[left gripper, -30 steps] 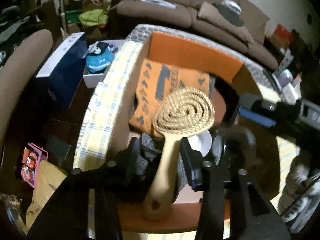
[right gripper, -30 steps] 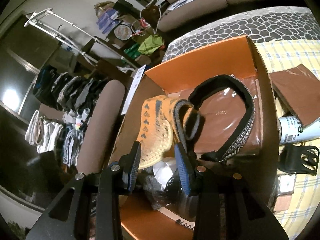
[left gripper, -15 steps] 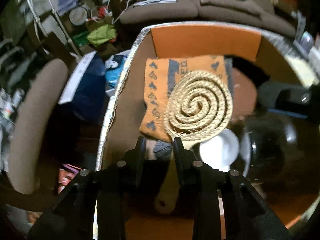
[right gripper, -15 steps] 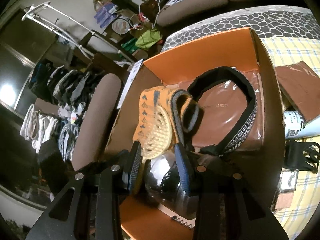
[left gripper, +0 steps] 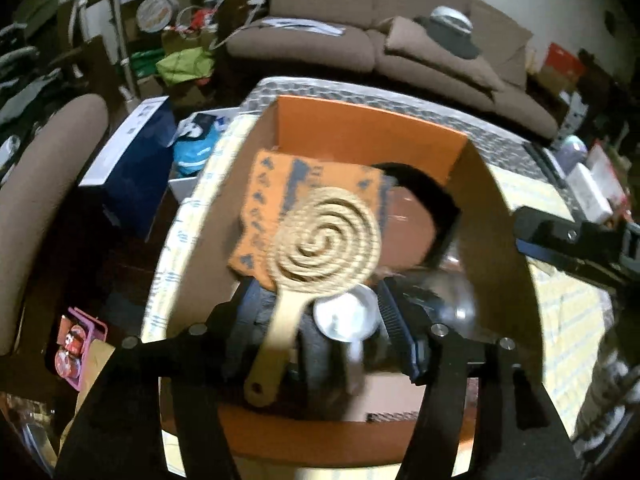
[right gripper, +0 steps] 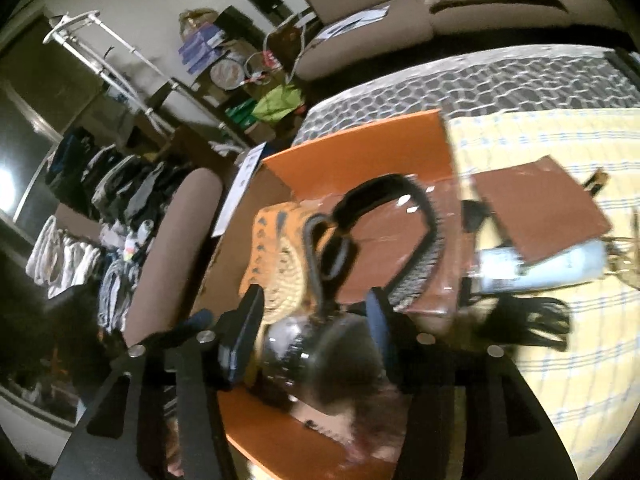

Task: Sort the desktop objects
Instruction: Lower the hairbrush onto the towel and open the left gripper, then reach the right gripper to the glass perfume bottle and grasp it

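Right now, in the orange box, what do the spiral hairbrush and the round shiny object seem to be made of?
The spiral hairbrush looks like matte beige plastic: one even colour, with a moulded open coil and handle; it could also be a wood blend. The round shiny object looks like clear glass or clear hard plastic: bright highlights sit on its curved, see-through surface. Blur leaves this open.

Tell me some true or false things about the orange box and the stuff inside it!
1. The spiral hairbrush lies inside the orange box. True.
2. The box is empty. False: it holds the brush, an orange patterned cloth and a black strap.
3. A black hair claw lies on the yellow checked cloth, outside the box. True.
4. The left gripper squeezes the brush handle. False: its jaws are opening, clear of the handle.
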